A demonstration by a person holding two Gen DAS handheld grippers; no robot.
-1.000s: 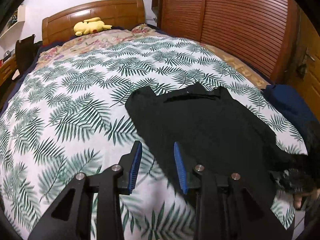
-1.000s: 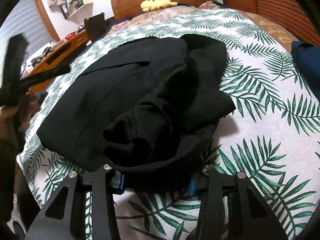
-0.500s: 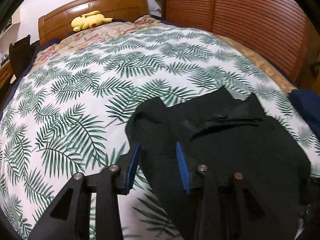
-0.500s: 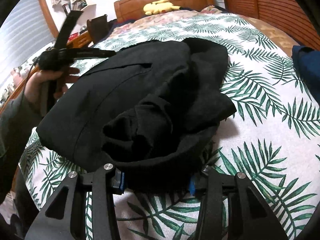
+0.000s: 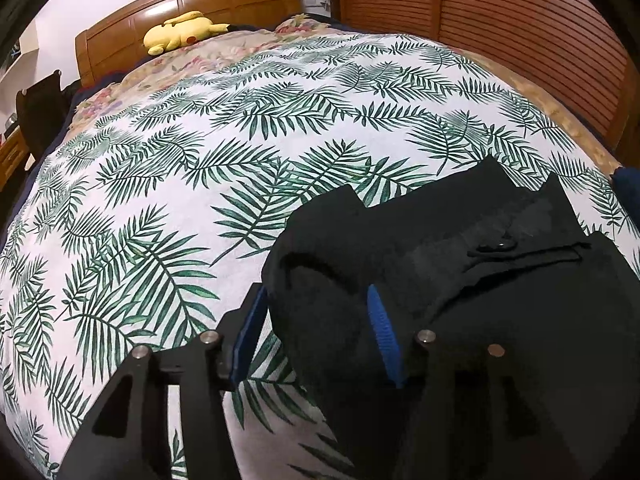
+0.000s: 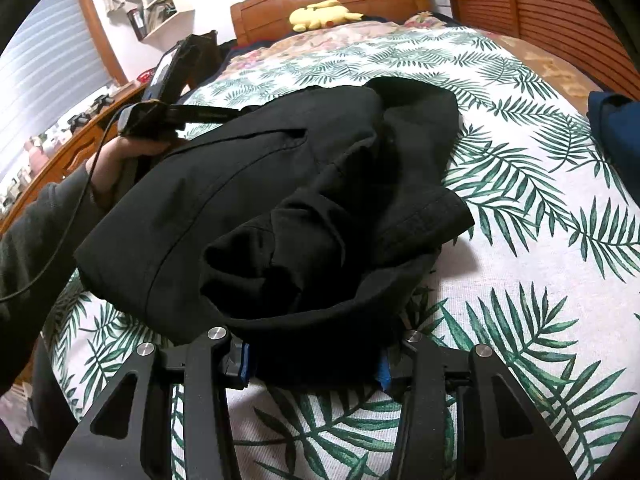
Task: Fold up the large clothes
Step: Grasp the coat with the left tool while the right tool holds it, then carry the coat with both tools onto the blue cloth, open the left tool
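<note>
A black garment (image 5: 500, 304) lies bunched on the leaf-print bedspread (image 5: 208, 184). My left gripper (image 5: 316, 320) hangs over the garment's near left corner. Its jaws are opening, with the corner between the blue pads (image 5: 382, 332) and no squeeze on it. In the right wrist view the black garment (image 6: 256, 184) is heaped up, and my right gripper (image 6: 312, 368) is shut on its near hem, with fabric filling the gap between the fingers. A person's hand (image 6: 116, 160) holds the left gripper at the garment's far left side.
A yellow plush toy (image 5: 180, 34) lies by the wooden headboard (image 5: 224, 4). Slatted wardrobe doors (image 5: 500, 20) run along the right. A dark blue cloth (image 6: 616, 128) sits at the bed's right edge. A desk and shelves (image 6: 80, 128) stand on the left.
My left gripper has travelled across the bedspread to the garment's corner and its jaws have spread wider. The right gripper has kept still with its hold on the hem.
</note>
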